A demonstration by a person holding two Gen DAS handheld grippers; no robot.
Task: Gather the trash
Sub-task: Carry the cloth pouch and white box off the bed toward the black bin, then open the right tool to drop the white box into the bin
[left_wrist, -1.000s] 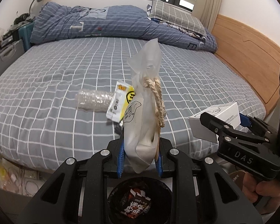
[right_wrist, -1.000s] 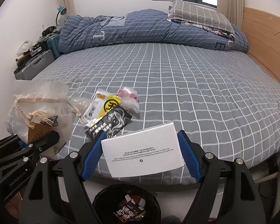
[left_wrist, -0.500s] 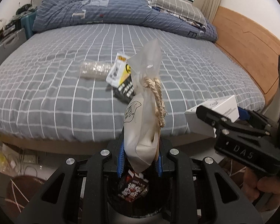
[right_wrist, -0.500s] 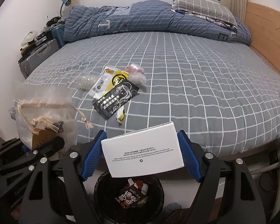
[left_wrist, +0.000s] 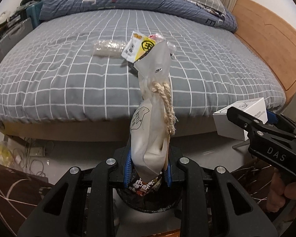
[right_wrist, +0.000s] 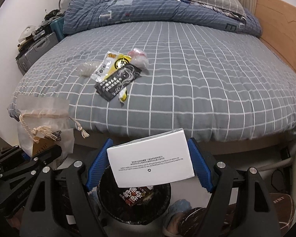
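Tongs (left_wrist: 147, 169) (right_wrist: 149, 166) gripping pouch (left_wrist: 154, 122), box (right_wrist: 151, 160) above bin (right_wrist: 108, 203)

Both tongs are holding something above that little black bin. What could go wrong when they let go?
The trash bin has a narrow mouth, and the white box in the right tongs looks nearly as wide, so it might catch on the rim or land on the floor. The drawstring pouch in the left tongs stands tall and floppy; it could tip sideways and miss, or its cord could snag.

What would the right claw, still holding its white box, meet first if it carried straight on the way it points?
Probably the black bin on the floor below the right claw and its white box; depth is uncertain.
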